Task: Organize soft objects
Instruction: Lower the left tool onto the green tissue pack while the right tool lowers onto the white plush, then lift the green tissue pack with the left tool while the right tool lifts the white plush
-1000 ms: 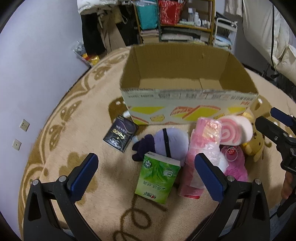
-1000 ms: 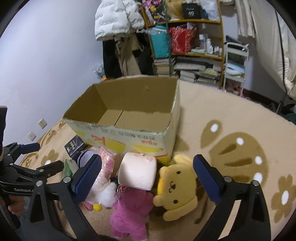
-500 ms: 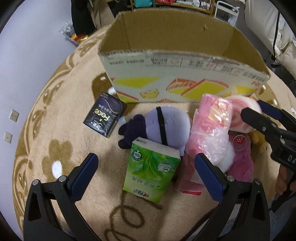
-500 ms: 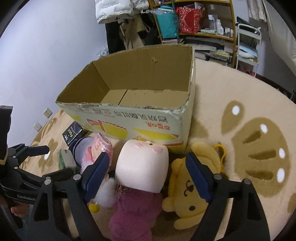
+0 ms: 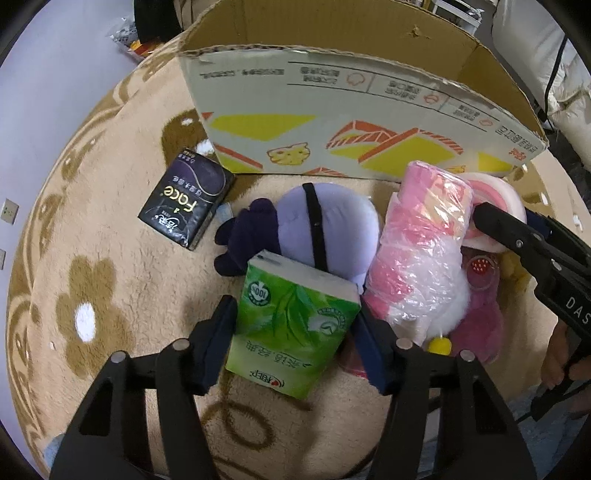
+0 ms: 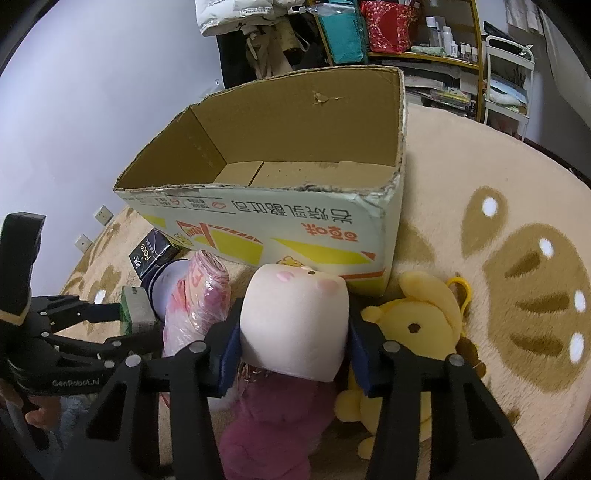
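Rug [image 5: 110,229], empty cardboard box [image 6: 314,147]

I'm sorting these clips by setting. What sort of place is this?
Most likely a lived-in room at home: a plush patterned rug covers the floor, cluttered shelves line the far wall, and a white puffer jacket hangs nearby.

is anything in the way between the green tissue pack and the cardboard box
Yes. The purple plush lies directly between the green tissue pack, gripped by the left gripper, and the cardboard box, whose near wall must also be cleared.
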`<state>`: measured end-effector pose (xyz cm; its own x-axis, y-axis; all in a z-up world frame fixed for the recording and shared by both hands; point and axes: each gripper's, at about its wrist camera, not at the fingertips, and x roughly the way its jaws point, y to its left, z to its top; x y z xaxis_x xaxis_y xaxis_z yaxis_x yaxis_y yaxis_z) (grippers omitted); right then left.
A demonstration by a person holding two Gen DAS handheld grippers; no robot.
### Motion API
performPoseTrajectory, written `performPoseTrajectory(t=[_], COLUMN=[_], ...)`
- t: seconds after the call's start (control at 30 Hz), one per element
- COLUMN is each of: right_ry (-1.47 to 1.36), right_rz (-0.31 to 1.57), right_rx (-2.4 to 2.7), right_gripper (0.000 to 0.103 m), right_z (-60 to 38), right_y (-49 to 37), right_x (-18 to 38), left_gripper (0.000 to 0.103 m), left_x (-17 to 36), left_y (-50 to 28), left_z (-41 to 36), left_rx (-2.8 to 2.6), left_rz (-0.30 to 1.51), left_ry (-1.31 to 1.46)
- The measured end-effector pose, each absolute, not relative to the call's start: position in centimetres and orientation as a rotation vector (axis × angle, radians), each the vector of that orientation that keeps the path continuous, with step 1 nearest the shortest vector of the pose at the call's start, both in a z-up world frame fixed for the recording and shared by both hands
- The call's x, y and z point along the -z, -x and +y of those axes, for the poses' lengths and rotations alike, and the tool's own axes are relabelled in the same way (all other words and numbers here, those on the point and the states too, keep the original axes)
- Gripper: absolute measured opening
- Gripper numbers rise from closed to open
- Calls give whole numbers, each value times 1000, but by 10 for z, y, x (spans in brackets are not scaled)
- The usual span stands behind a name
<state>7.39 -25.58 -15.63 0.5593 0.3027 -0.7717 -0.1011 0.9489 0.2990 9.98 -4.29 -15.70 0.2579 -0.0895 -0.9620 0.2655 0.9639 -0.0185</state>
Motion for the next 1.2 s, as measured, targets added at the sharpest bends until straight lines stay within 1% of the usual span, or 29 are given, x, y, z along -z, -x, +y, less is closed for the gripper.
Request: performPoseTrajectory(t=[0.03, 0.23, 0.6, 0.8, 1.2], right_ry=[-226, -207, -191, -186, -146], right_rz=[949, 936, 866, 765, 575], right_rx=[-240, -229, -190, -139, -116], right_gripper=[48, 45, 45, 45, 45], right_z=[-256, -253, -253, -255, -254], right_y=[-73, -67, -46, -24, -3], right_x=[155, 150, 124, 98, 53], left_gripper=[60, 59, 59, 59, 59], left_x=[156, 144, 99, 66, 12], left_y=[-100, -97, -89, -78, -64], left_z=[-42, -38, -36, -28, -32], left_rx=[242, 240, 184, 143, 164], left_rz=[1287, 1225, 1024, 887, 689], left_ry=[-151, -148, -158, -176, -159])
